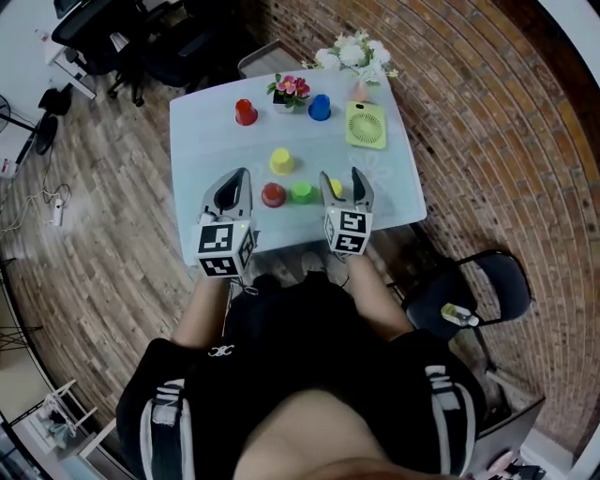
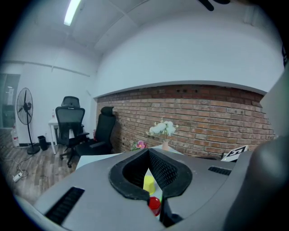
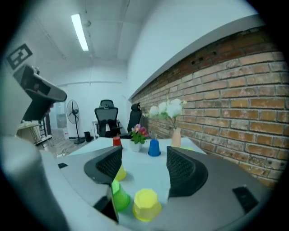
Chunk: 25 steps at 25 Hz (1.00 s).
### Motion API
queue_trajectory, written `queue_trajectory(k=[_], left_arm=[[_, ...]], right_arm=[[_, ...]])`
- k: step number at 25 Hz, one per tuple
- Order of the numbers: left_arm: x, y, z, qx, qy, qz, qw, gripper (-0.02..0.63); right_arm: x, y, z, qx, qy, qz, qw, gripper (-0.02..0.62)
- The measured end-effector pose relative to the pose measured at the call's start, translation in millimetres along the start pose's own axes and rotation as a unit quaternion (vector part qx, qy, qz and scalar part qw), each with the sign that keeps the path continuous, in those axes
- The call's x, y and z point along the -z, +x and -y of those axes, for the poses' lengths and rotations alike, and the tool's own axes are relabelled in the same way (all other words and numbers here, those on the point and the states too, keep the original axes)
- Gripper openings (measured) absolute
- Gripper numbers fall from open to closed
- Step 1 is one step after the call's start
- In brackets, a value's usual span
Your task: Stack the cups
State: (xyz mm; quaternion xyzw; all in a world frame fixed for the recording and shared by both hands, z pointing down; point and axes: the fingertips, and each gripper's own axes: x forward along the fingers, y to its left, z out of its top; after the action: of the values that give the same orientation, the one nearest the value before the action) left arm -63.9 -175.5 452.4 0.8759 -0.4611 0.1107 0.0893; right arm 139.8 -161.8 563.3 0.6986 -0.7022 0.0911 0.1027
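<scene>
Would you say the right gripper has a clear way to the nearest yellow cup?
Probably yes: the right gripper stands open, that yellow cup sits just below its jaws, nothing between them.

- room is evenly and fairly brightly lit from overhead; one ceiling strip light (image 3: 80, 32) glows in the right gripper view; a second strip light (image 2: 72, 12) is blown out white in the left one
- head view bends hard toward the edges; the brick wall (image 1: 487, 122) curves round
- pale counter (image 1: 202, 141) has mild glare; shadows on it are faint and soft
- both gripper views are soft; the jaws up close are blurry; dark vignette at the rims
</scene>
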Motion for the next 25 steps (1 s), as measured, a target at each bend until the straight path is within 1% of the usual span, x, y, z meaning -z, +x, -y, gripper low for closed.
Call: queue_trajectory(k=[3, 5, 9, 10, 12, 14, 15, 19, 25], left_arm=[[-12.3, -2.3, 3.3, 0.004, 0.001, 0.017, 0.9999, 0.003], [-21.5, -3.9, 5.6, 0.007, 0.004, 0.028, 0.9996, 0.003], [-41.0, -9.3, 10.4, 0.011, 0.010, 0.049, 0.9987, 0.003], [-45.9, -10.8, 12.0, 0.013, 0.011, 0.054, 0.9984, 0.003], [-55.1, -13.8, 15.2, 0.015, 0.015, 0.064, 0.9977, 0.003], [-63.7, -16.3, 18.0, 0.017, 0.020, 0.073, 0.9970, 0.003], [-67.6, -16.9, 18.7, 0.018, 0.022, 0.078, 0.9966, 0.003], [-76.7, -19.4, 20.8, 0.020, 0.028, 0.088, 0.9956, 0.003], [-76.5, -19.9, 19.2, 0.019, 0.028, 0.085, 0.9958, 0.003]], right_arm=[[-57.1, -9.1, 0.6, 0.004, 0.000, 0.068, 0.998, 0.307], [-91.6, -16.8, 1.8, 0.006, 0.009, 0.108, 0.994, 0.307], [-147.5, -35.4, 3.2, 0.009, 0.029, 0.163, 0.986, 0.296], [-158.2, -40.0, 2.6, 0.007, 0.034, 0.171, 0.985, 0.262], [-176.2, -50.4, 0.8, 0.000, 0.041, 0.185, 0.982, 0.171], [-189.9, -59.9, 1.4, 0.001, 0.047, 0.199, 0.979, 0.018], [-194.9, -62.5, 2.0, 0.002, 0.050, 0.203, 0.978, 0.000], [-202.7, -65.0, -0.1, -0.005, 0.055, 0.205, 0.977, 0.000], [-201.3, -62.7, -3.1, -0.016, 0.052, 0.201, 0.978, 0.000]])
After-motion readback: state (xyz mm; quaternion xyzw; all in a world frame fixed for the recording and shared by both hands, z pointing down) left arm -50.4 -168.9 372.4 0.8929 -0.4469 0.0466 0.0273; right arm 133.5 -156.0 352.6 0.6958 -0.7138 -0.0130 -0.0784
